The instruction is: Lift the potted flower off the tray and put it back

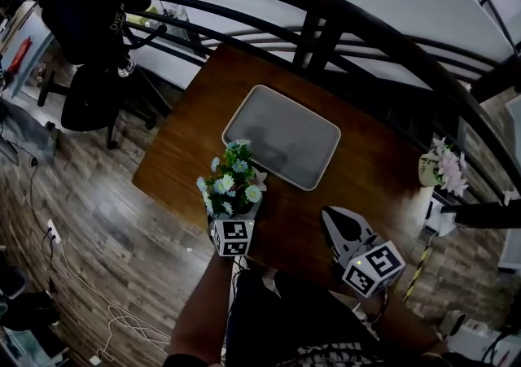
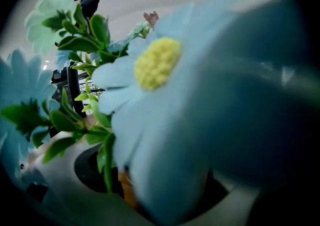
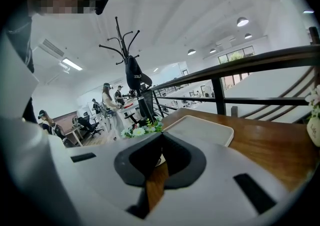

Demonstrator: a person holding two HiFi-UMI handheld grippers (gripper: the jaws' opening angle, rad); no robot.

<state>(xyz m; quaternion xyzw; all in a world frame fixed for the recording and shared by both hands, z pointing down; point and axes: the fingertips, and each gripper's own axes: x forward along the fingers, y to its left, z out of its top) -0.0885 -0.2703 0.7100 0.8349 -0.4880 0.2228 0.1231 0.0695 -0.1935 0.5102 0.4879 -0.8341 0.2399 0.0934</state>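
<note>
The potted flower [image 1: 232, 186], with pale blue and white blooms and green leaves, is off the tray, over the table's front left part. My left gripper [image 1: 238, 215] sits right under the blooms and is shut on the potted flower; its jaws are hidden by the petals. In the left gripper view the flower [image 2: 157, 62] fills the frame, blurred and very close. The grey tray [image 1: 285, 136] lies bare in the middle of the wooden table [image 1: 183, 150]. My right gripper [image 1: 335, 220] is shut and holds nothing, near the table's front right. The right gripper view shows the flower [image 3: 142, 129] and the tray [image 3: 200, 127] beyond the closed jaws.
A second small pot of pale flowers [image 1: 440, 168] stands at the table's right edge. A dark metal railing [image 1: 326, 32] runs behind the table. An office chair [image 1: 89, 97] is on the wood floor to the left. Cables lie on the floor at lower left.
</note>
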